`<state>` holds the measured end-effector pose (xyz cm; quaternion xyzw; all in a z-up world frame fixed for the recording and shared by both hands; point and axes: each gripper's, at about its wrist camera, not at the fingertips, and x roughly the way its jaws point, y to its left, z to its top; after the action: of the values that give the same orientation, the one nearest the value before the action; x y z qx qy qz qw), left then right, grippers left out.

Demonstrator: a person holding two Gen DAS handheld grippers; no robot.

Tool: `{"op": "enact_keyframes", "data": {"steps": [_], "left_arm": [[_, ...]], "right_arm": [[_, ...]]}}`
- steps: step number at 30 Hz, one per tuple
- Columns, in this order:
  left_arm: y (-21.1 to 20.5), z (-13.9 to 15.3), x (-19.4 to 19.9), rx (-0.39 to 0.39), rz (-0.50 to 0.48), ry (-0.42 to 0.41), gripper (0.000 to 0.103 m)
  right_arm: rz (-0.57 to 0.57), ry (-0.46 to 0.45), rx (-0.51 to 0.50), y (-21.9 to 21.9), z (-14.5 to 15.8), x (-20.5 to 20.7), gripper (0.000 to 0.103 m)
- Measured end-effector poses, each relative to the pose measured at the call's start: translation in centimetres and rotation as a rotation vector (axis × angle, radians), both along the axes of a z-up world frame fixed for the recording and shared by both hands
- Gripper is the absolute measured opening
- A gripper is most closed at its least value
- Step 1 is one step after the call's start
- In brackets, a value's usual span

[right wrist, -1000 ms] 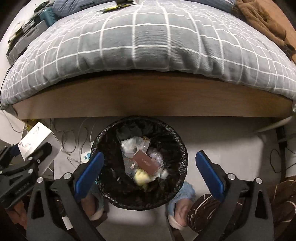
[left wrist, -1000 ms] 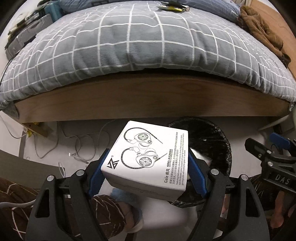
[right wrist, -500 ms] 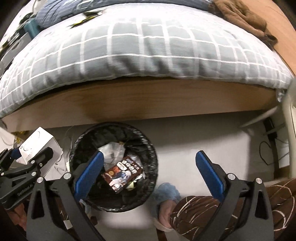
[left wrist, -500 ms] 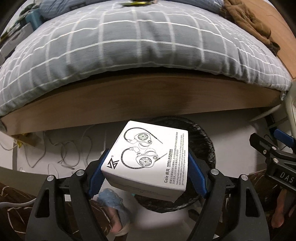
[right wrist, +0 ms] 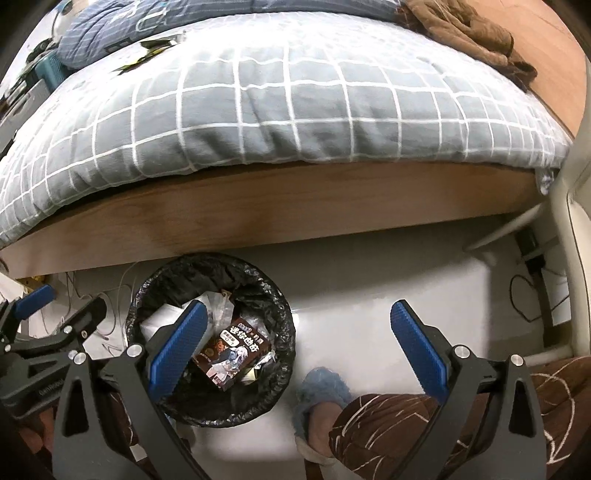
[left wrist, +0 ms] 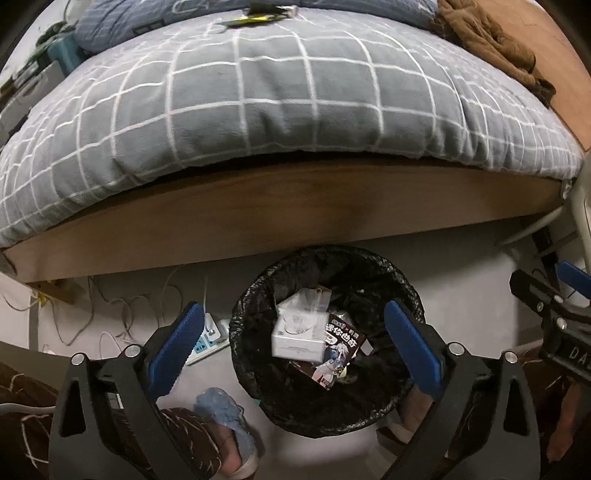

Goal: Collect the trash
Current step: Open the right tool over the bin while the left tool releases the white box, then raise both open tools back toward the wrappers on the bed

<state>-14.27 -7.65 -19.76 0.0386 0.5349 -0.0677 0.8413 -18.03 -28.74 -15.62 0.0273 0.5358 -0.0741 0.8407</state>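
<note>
A round bin with a black liner [left wrist: 258, 291] stands on the floor by the bed; it also shows in the right wrist view [right wrist: 258, 280]. The white earphone box [left wrist: 299, 336] lies inside it on other trash, next to a dark snack box [left wrist: 338, 350]. My left gripper [left wrist: 295, 347] is open and empty right above the bin. My right gripper [right wrist: 301, 347] is open and empty over the bin's right rim and the bare floor. The snack box [right wrist: 232, 350] shows between the right gripper's fingers; the white box [right wrist: 162, 317] is partly hidden behind its left finger.
A bed with a grey checked duvet [left wrist: 280, 99] and wooden frame [left wrist: 280, 206] lies just beyond the bin. A power strip and cables [left wrist: 207, 339] lie left of it. The person's slippered feet [left wrist: 229, 424] [right wrist: 321, 398] stand near the bin. Wrappers [left wrist: 258, 18] lie on the bed.
My left gripper opened and let the white earphone box fall into the bin. Both grippers drifted right relative to the bin. The right gripper stayed open.
</note>
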Motion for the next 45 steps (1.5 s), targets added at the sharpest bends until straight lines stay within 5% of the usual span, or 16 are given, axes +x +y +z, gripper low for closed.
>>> {"op": "enact_keyframes", "data": {"steps": [25,45], "left_arm": [[2.7,11.3,4.0,-0.049,0.033,-0.222,0.097],[3.6,13.6,14.5,-0.020,0.045,-0.284,0.097]], "right_arm": [[0.112,-0.312,-0.027,3.1,10.6,4.1,0.095],[0.170,-0.379,-0.035,4.7,13.0,14.0,0.095]]}}
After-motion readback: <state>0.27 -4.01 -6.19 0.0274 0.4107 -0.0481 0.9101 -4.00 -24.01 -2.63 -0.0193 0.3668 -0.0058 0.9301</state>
